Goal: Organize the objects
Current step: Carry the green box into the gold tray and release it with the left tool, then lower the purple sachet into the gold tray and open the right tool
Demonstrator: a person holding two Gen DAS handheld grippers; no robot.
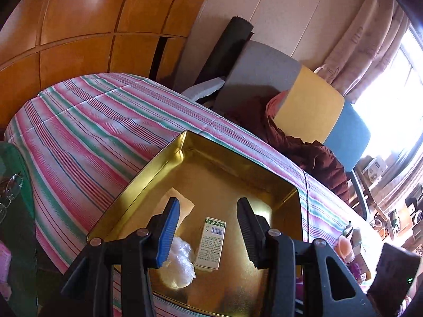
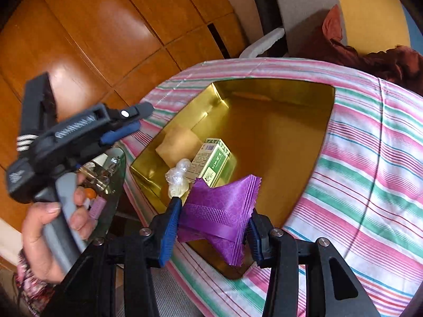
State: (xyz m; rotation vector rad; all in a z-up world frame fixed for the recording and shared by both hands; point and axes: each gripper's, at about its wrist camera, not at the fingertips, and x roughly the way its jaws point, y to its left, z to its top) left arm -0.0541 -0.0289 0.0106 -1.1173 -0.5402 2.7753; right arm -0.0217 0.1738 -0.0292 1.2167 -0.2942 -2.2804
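Observation:
An open gold tin [image 1: 158,155] [image 2: 277,84] lies on a striped cloth. Inside it are a green-and-white carton [image 1: 211,243] [image 2: 214,161], a crumpled clear plastic wad [image 1: 179,264] [image 2: 179,177] and a tan paper packet [image 1: 185,203] [image 2: 177,145]. My left gripper [image 1: 207,203] [image 2: 142,119] hovers open above the tin, clear of the carton and with nothing between its pads. My right gripper [image 2: 214,208] is shut on a stack of purple sachets [image 2: 219,211], held over the tin's near corner.
The striped cloth [image 1: 92,132] [image 2: 370,171] spreads around the tin. A glass side table [image 2: 116,185] at the left holds small items and spectacles [image 1: 12,187]. A wooden wardrobe [image 1: 79,39] stands behind. A brown jacket [image 1: 317,158] lies on a chair at the right.

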